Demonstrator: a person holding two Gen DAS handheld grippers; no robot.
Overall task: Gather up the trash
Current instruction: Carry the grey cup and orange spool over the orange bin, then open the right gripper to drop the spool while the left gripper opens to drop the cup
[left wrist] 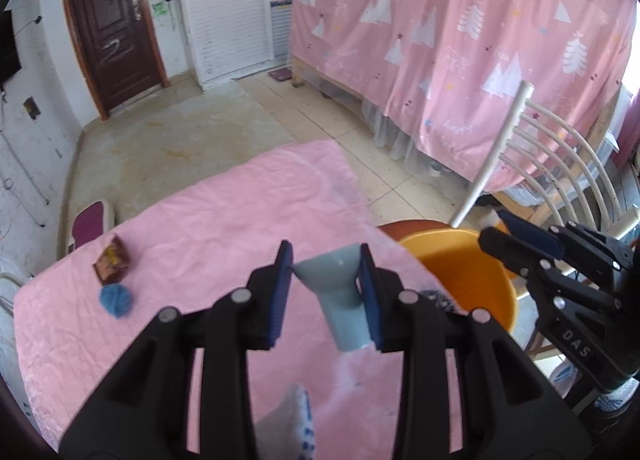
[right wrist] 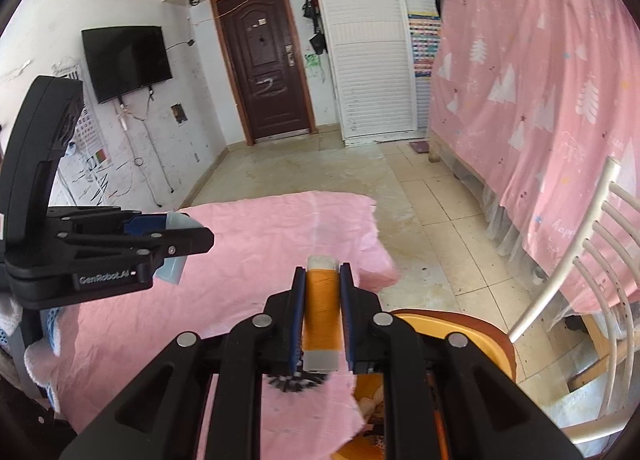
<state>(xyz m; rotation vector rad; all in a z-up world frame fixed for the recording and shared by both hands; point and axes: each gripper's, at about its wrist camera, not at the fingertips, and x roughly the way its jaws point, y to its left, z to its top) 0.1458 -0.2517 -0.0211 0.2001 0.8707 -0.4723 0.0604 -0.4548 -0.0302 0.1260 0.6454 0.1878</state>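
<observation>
Left gripper (left wrist: 326, 292): clamped on pale blue funnel-shaped cup (left wrist: 340, 300) above pink-covered table (left wrist: 208, 220); right gripper (right wrist: 322, 312): closed on orange spool (right wrist: 321, 308); carry each fully over orange bin (left wrist: 472, 272) beside table before releasing.

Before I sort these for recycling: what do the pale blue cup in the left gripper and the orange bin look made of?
The cup looks like glazed ceramic or glossy hard plastic: smooth pale blue surface with a bright highlight inside the rim; I cannot tell which. The orange bin looks like moulded plastic: uniform colour, thin smooth wall, soft sheen.
</observation>
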